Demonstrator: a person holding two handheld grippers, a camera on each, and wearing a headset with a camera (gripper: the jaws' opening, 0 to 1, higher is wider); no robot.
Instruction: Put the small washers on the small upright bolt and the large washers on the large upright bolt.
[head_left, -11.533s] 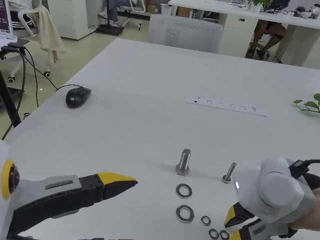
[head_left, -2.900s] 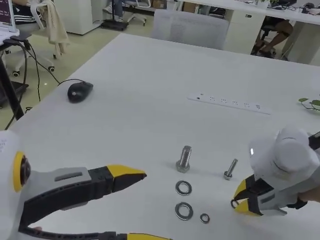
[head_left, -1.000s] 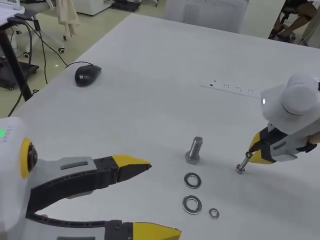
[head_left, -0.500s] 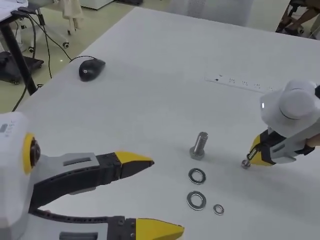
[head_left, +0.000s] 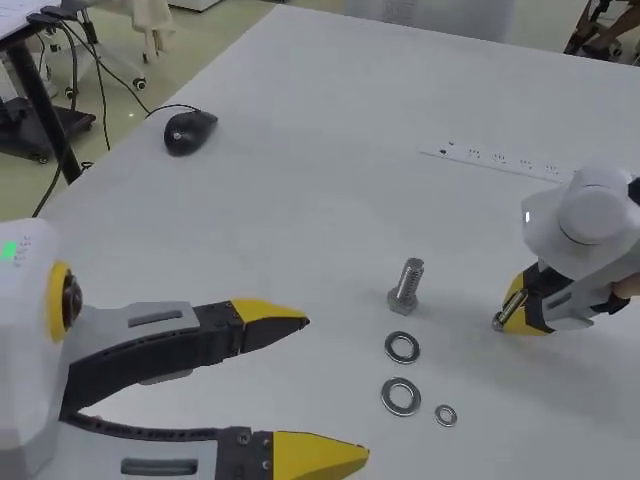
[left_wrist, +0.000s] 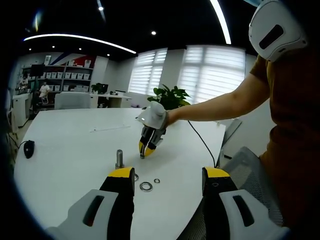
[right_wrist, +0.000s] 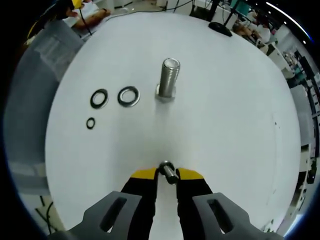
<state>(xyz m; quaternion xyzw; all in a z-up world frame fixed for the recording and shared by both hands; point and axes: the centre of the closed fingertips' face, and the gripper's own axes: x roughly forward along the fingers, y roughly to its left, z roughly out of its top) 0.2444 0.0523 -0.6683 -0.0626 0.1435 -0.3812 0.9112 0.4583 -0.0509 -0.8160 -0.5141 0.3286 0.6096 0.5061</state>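
When looking along the right gripper (right_wrist: 167, 176), find the small bolt (right_wrist: 169, 172) standing straight up between the two tips, near its top, with the jaws drawn close on either side. Cannot tell whether pinching a washer there, touching the thread, or merely flanking it. Judge the coming move as running along that upright axis, straight down or straight off, which calls for tips centred over the bolt. Note the left gripper (head_left: 335, 390) hanging wide open and holding nothing, low at the near side of the table (head_left: 300, 150), well apart from the small bolt and much farther from it than the right. See the large bolt (head_left: 407, 285) upright to the left of the small one, with nothing seen on it. Find two large washers (head_left: 402, 347) lying flat on the person's side of it, one behind the other, and one small washer (head_left: 446, 415) just beside the nearer. No brand or lettering legible anywhere, not on the power strip (head_left: 500, 160) and not on either gripper.
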